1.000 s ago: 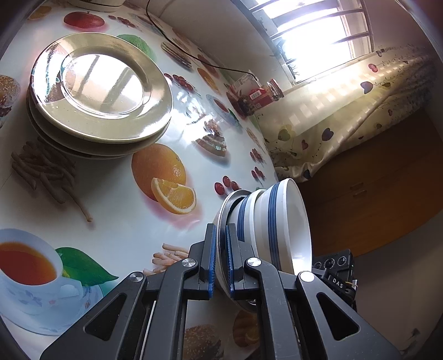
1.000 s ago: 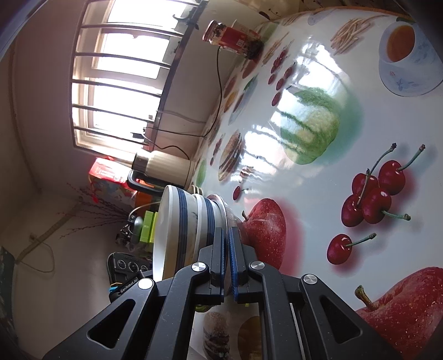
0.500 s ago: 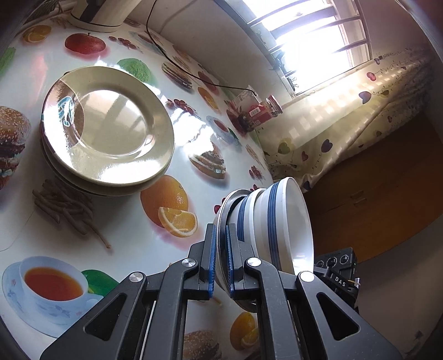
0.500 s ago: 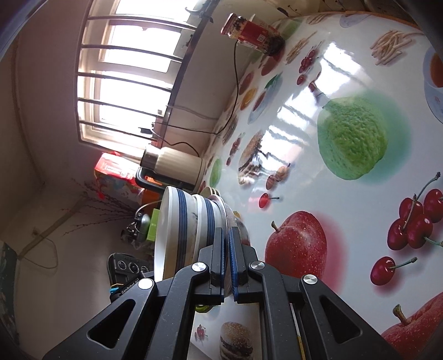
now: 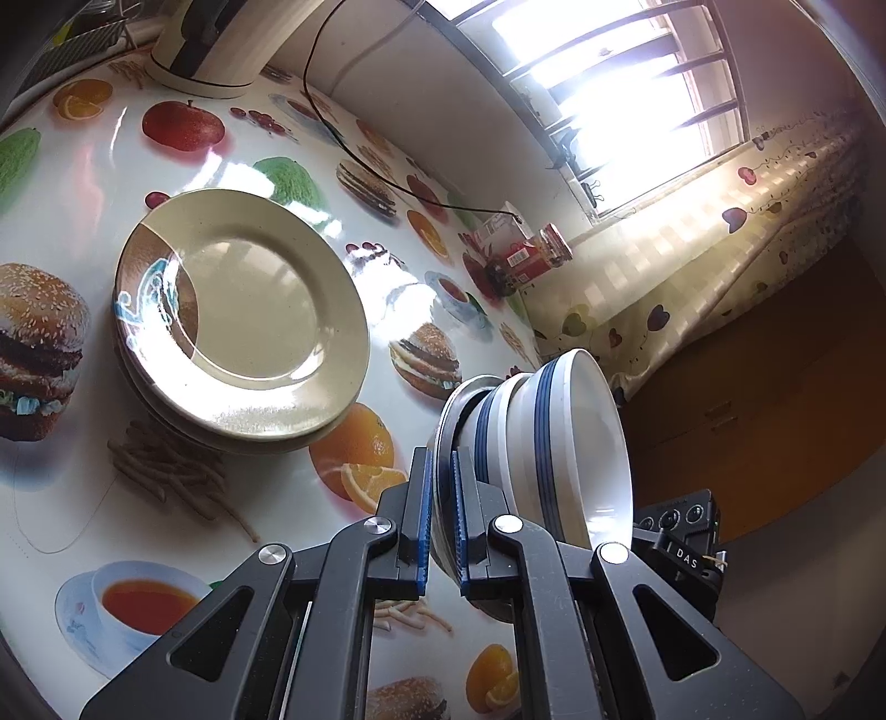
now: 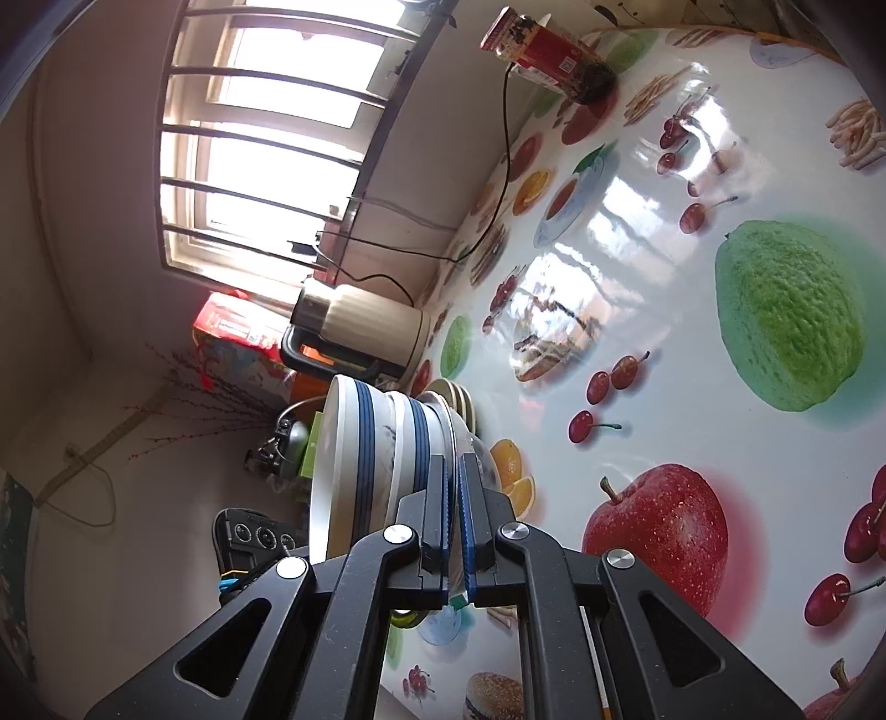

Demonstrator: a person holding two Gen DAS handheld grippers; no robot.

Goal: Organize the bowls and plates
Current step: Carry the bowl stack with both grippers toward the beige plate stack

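A stack of white bowls with blue bands [image 5: 576,443] [image 6: 360,459] rests in a steel dish [image 5: 451,421] [image 6: 476,448], held off the printed tablecloth [image 5: 83,194]. My left gripper [image 5: 440,520] is shut on one side of the dish's rim. On the opposite side of the rim my right gripper [image 6: 454,531] is shut too. In each view the whole stack appears tipped on its side. A pile of cream plates [image 5: 243,315] [image 6: 457,396] lies on the table, left of the held stack in the left wrist view.
A cream kettle [image 5: 221,44] [image 6: 360,327] stands at the far table edge, its black cable [image 5: 387,177] running along the wall. A red-labelled jar [image 5: 531,255] [image 6: 537,44] sits under the barred window [image 5: 609,83]. The table drops off to a brown floor [image 5: 775,415].
Both grippers have risen and drawn back with the dish and bowls. In the left wrist view the plate pile slid lower and the kettle came into view.
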